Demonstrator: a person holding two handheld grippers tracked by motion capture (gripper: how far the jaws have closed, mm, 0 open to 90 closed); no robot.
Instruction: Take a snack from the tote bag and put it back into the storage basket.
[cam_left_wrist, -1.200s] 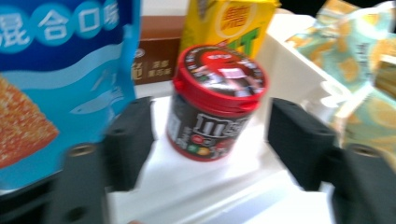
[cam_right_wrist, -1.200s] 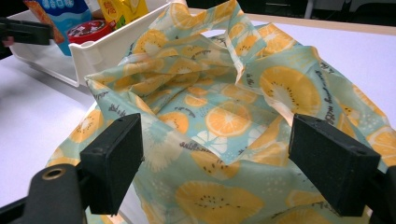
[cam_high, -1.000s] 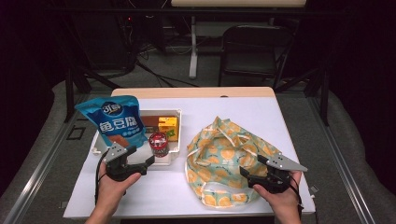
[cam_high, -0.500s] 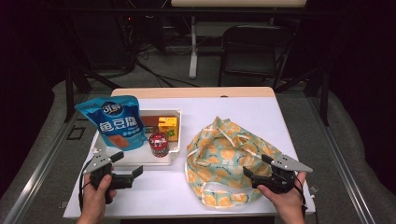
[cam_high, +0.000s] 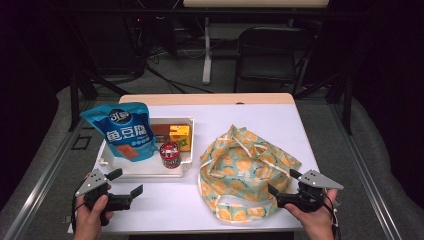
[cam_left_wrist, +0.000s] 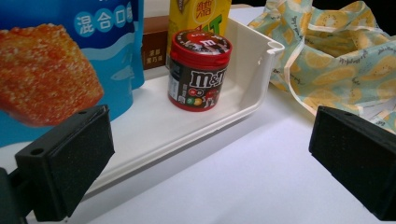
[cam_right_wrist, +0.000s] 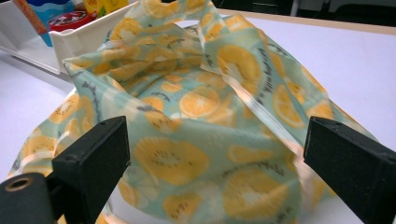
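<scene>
Right, both tongs are standing wide apart, nothing clamped. The left gripper (cam_high: 126, 182) is hovering over bare table (cam_high: 170, 205) just in front of the white tray (cam_high: 192, 137), jaws having just been opening, empty between them. In the left gripper view the M&M's tub (cam_left_wrist: 198, 70) is sitting upright in the tray's near right part, with the blue snack bag (cam_high: 125, 131) leaning to its left and the yellow drink carton (cam_high: 180, 136) behind it. The right gripper (cam_high: 284, 182) is sitting at the near edge of the orange-print cloth bag (cam_high: 247, 170), jaws just been opening too; the fabric is lying between them, pads not pressing it. The bag is lying crumpled right of the tray, just beside it.
</scene>
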